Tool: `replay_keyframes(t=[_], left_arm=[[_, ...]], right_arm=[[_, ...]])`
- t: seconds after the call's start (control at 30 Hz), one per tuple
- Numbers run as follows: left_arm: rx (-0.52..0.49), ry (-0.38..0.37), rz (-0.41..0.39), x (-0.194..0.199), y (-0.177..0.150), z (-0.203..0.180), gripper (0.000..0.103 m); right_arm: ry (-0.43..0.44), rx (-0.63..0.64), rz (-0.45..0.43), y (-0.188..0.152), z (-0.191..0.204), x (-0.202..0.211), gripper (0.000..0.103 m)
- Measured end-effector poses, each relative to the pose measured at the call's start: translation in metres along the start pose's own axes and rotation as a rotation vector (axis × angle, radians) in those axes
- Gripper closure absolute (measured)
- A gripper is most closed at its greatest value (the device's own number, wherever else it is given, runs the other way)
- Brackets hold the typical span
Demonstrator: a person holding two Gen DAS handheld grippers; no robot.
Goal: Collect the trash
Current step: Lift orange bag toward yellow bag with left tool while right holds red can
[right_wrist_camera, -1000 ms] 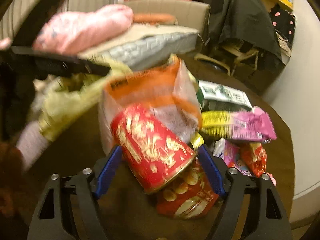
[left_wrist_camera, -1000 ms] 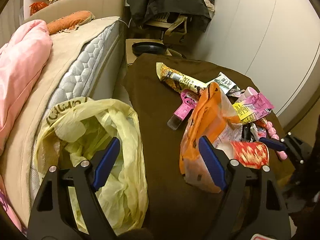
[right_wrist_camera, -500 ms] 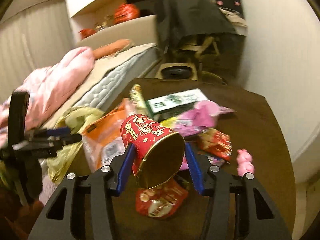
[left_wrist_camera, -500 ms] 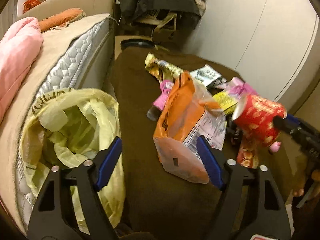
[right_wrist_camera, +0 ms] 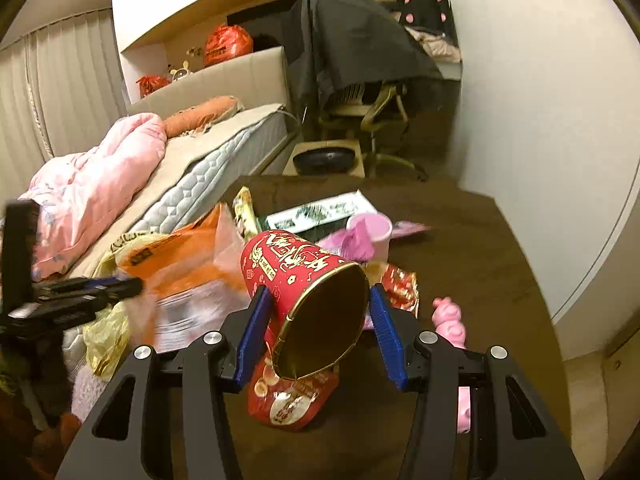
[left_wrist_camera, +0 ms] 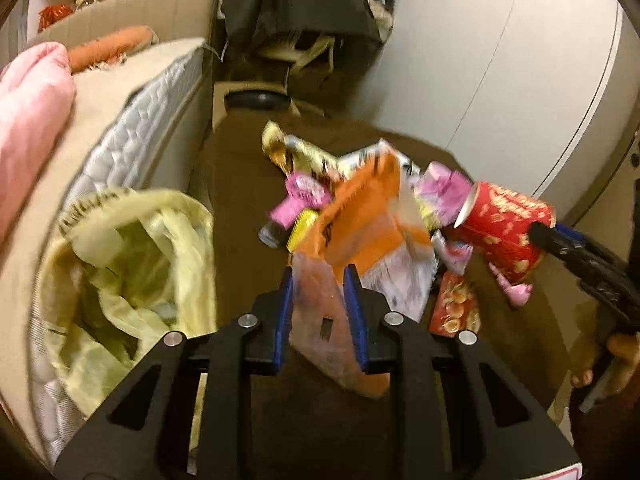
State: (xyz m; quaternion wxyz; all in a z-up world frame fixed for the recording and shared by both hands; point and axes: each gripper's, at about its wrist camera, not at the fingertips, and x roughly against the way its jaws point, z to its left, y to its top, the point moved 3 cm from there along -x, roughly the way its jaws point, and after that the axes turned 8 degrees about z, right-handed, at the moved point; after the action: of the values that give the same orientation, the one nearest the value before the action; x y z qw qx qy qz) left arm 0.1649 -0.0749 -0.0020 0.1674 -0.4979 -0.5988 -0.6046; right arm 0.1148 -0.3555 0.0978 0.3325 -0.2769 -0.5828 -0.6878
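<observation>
No lettering on the wrappers or can is legible.

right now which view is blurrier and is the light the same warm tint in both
Left wrist view: the blurrier, with the orange bag and yellow trash bag smeared; fisheye bends the mattress edge. Right wrist view: sharper, the red can reads crisp, only the orange bag's left part streaks. Same warm yellowish light in both.

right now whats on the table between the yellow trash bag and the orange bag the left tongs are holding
Nothing: in the left wrist view, only bare brown table separates the yellow trash bag from the orange bag in the left tongs.
</observation>
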Motion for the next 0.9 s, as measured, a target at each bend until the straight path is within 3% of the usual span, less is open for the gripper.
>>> replay_keyframes(t=[0.17,0.23,0.3,0.33,0.43,0.53,0.6,0.67,0.77,0.9], left_arm=[[0.077,0.081,-0.087,0.054,0.010,0.049,0.079],[0.102,0.143,-0.130,0.074,0.011,0.078,0.089],[0.146,0.181,-0.143,0.086,0.009,0.106,0.091],[0.194,0.190,-0.146,0.093,0.008,0.128,0.096],[0.263,0.202,-0.158,0.105,0.002,0.164,0.096],[0.293,0.181,-0.114,0.099,-0.011,0.184,0.096],[0.283,0.161,-0.082,0.094,-0.020,0.185,0.089],[0.218,0.157,-0.051,0.089,-0.029,0.178,0.071],[0.121,0.169,-0.003,0.079,-0.045,0.169,0.067],[0.102,0.168,0.054,0.067,-0.056,0.167,0.067]], right_arm=[[0.049,0.000,-0.020,0.016,0.017,0.005,0.055],[0.033,0.037,-0.035,0.019,0.027,0.006,0.055],[0.037,0.041,-0.018,0.024,0.035,-0.002,0.055],[0.055,0.033,-0.008,0.027,0.040,-0.005,0.055],[0.048,0.072,-0.038,0.033,0.057,-0.004,0.055],[0.038,0.102,-0.032,0.033,0.068,-0.007,0.055],[0.043,0.112,-0.033,0.030,0.072,-0.006,0.055],[0.034,0.130,-0.036,0.023,0.073,-0.004,0.055],[0.047,0.125,-0.010,0.013,0.068,-0.007,0.055],[0.071,0.085,0.018,0.004,0.060,-0.014,0.055]])
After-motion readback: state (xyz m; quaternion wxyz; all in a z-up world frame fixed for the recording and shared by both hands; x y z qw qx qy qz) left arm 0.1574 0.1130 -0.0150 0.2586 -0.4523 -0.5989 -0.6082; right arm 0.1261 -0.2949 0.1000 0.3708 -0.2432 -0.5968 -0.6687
